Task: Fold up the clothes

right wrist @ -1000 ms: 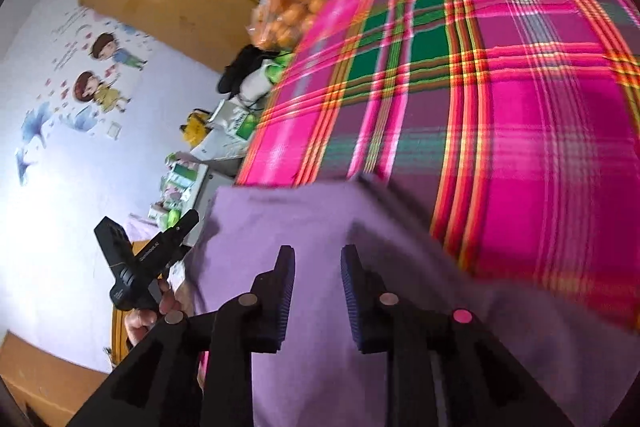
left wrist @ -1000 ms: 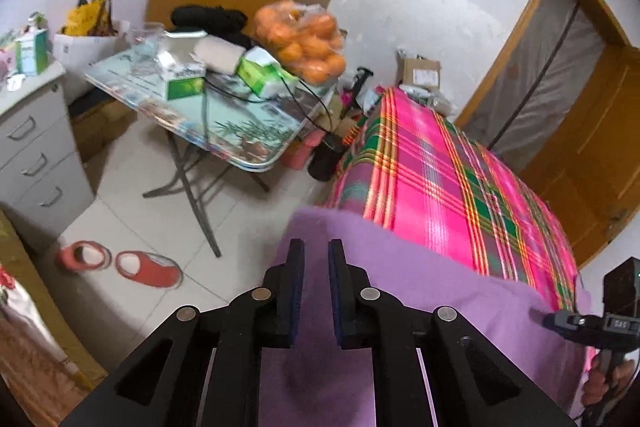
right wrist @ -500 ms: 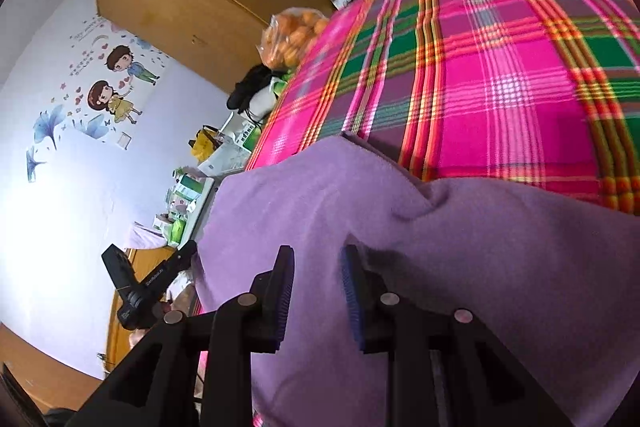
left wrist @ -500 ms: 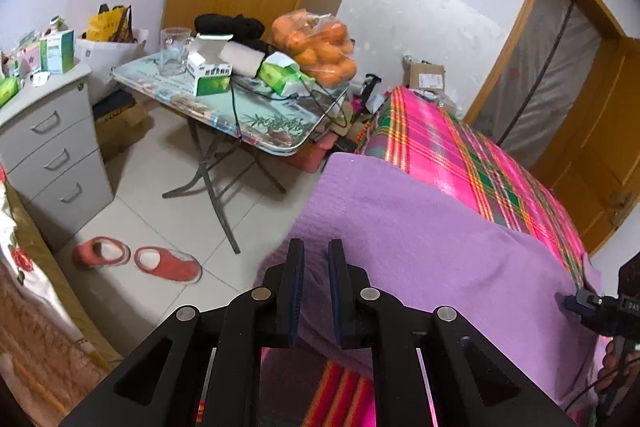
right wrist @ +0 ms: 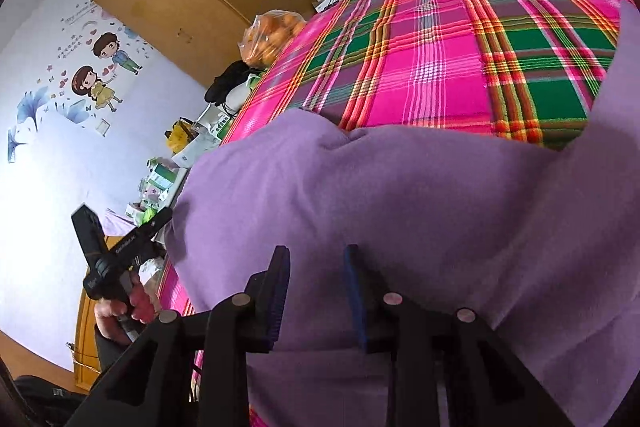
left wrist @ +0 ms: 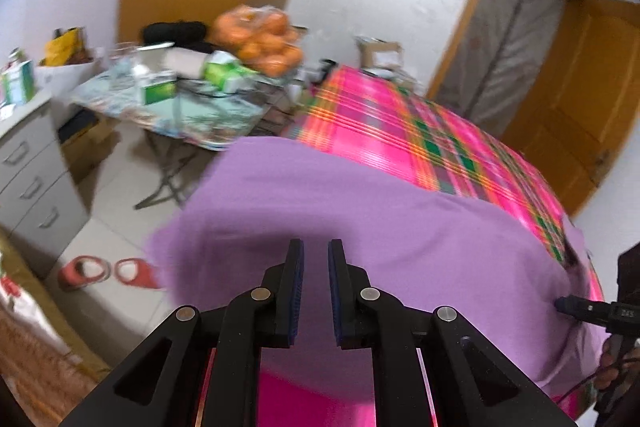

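A purple fleece garment (left wrist: 360,207) stretches between both grippers over the near end of a bed with a pink and green plaid sheet (left wrist: 420,131). Its left corner hangs out over the floor, blurred. My left gripper (left wrist: 316,245) holds the garment's near edge, with fabric filling the narrow gap between its fingers. My right gripper (right wrist: 316,251) is likewise shut on the purple garment (right wrist: 400,187), which bulges up in front of it and hides part of the plaid sheet (right wrist: 440,47). Each view shows the other gripper held in a hand (right wrist: 120,307) at the garment's far side.
Left of the bed stands a folding table (left wrist: 192,115) carrying a bag of oranges (left wrist: 256,43) and boxes. Grey drawers (left wrist: 28,167) and red slippers (left wrist: 108,269) are on the floor side. A wooden door (left wrist: 580,87) is beyond the bed.
The garment was lifted close to both cameras a second ago; it has since been swung out and lowered across the bed end. Both grippers keep the same finger gap.
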